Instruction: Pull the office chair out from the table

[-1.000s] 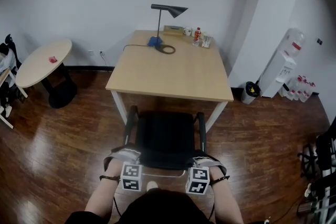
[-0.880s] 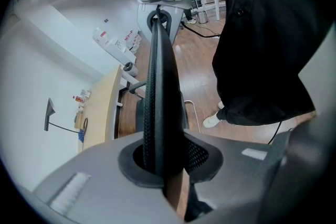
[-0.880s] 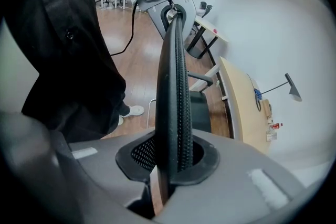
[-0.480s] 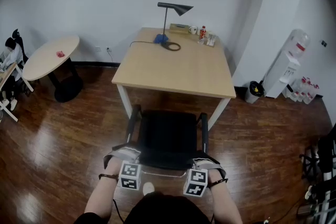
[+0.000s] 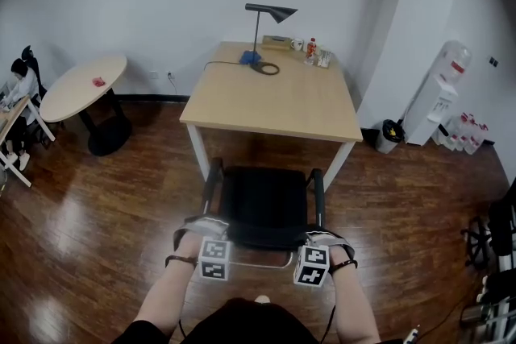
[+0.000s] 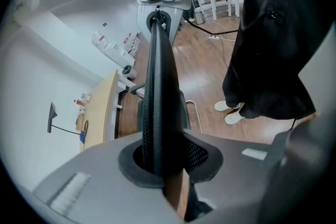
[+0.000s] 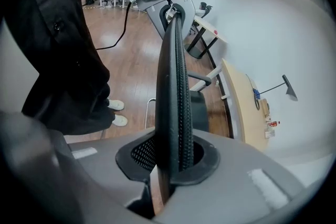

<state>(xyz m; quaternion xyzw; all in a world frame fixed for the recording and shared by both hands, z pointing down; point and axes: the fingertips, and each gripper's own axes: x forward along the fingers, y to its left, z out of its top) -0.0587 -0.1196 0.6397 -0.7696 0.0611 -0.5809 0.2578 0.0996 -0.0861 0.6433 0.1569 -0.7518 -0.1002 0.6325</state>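
Pinching the chair (image 5: 266, 205) back's top: left gripper (image 5: 203, 225) at the left end, right gripper (image 5: 322, 238) at the right end. Parked just near of the table (image 5: 274, 105), back lying left to right, both hands equally close. Best pulled nearer, evenly.

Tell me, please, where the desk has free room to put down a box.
The desk is bare across its middle and its whole near edge, from the cable forward to the chair. The far edge is crowded: lamp, cup, bottle. The round table is also free, apart from one small red thing.
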